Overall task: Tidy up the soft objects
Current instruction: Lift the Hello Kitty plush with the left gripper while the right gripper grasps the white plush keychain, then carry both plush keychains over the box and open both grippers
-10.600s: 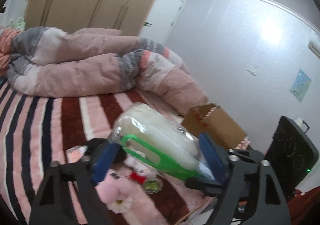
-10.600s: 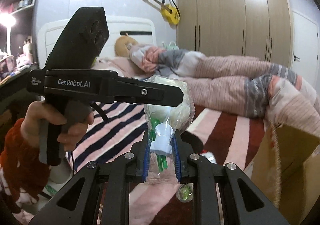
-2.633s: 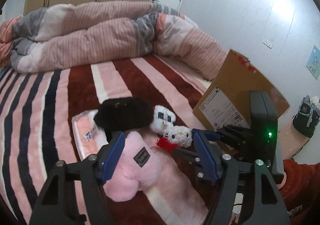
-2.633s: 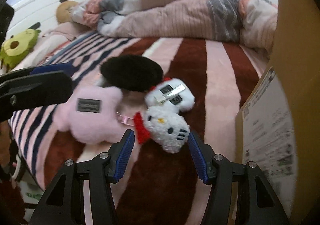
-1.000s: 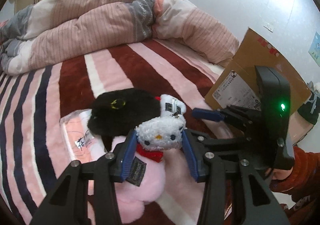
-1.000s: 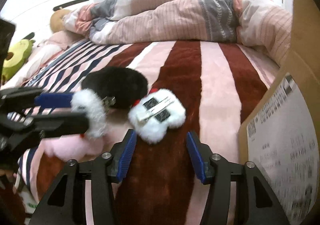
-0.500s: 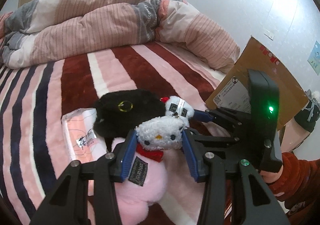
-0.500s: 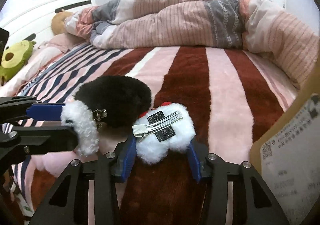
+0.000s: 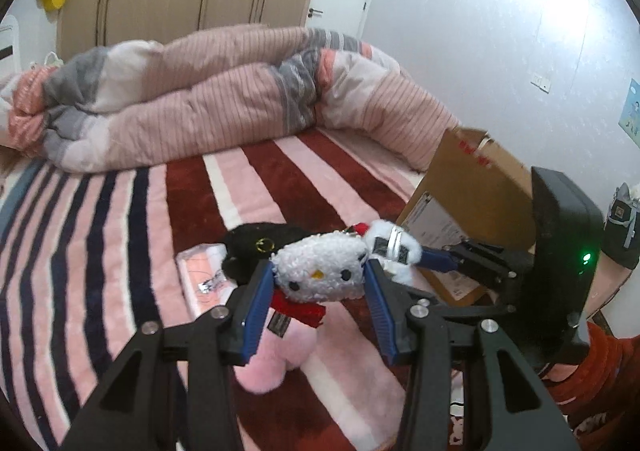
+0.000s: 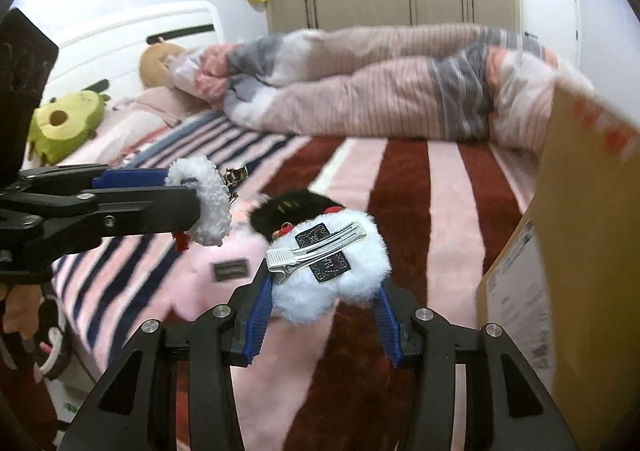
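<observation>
Left gripper is clamped on the white kitty plush (red scarf), held above the pink plush on the bed. Right gripper grips the white fluffy clip, near the cardboard box at right.

Cardboard box blurred, edge-cropped.

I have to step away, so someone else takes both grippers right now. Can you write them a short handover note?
Left gripper: shut on the white cat plush, lifted off the bed.
Right gripper: shut on the white fluffy hair clip, also lifted.
On the striped blanket: black plush and pink plush.
Cardboard box stands open at the right.
Done: both items gripped. Left: probably box them, then the two plushes.
</observation>
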{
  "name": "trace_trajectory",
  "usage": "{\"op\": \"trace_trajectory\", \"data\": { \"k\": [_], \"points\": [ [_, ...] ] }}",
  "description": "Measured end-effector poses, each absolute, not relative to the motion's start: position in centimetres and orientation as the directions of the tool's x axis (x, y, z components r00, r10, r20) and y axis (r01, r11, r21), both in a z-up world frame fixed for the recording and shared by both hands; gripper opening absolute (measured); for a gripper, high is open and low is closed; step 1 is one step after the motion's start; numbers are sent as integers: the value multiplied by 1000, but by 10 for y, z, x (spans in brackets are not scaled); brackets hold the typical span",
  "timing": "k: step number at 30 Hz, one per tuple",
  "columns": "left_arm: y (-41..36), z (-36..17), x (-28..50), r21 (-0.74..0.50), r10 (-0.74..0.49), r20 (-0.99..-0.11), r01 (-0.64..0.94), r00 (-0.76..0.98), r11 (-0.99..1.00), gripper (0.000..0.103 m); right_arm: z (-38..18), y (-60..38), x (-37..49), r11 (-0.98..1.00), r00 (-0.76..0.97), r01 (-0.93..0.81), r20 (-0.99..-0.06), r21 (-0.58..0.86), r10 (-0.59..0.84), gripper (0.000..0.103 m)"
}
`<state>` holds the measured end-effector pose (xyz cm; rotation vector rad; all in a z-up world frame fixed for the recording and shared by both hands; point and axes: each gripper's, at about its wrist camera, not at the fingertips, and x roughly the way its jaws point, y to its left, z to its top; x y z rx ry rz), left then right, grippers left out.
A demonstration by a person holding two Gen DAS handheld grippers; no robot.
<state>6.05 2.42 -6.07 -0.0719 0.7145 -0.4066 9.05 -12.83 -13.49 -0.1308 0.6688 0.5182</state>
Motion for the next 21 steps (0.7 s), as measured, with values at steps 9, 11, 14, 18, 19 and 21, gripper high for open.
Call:
{"op": "trace_trajectory", "data": {
  "k": [9, 11, 14, 18, 19, 21],
  "points": [
    [6, -8, 28, -161, -390, -575, 367, 720, 916, 43, -59, -142, 44, 831, 699, -557, -540, 2, 470, 42],
    [-5, 3, 26, -158, -401, -563, 382, 723, 910, 43, -42, -152, 38, 825, 700, -565, -525, 6, 484, 42],
    [-25, 16, 27, -146, -417, -551, 409, 723, 901, 43, -25, -168, 33, 827, 711, -562, -506, 8, 488, 42],
    [-63, 29, 35, -132, -446, -546, 453, 709, 882, 43, -4, -200, 31, 842, 737, -539, -483, 4, 474, 42],
    [-73, 32, 39, -134, -457, -545, 465, 703, 875, 43, 0, -213, 32, 848, 742, -530, -478, 11, 470, 42],
    [-91, 36, 45, -136, -475, -544, 486, 691, 863, 43, 6, -235, 33, 858, 752, -513, -468, 25, 463, 42]
  ]
}}
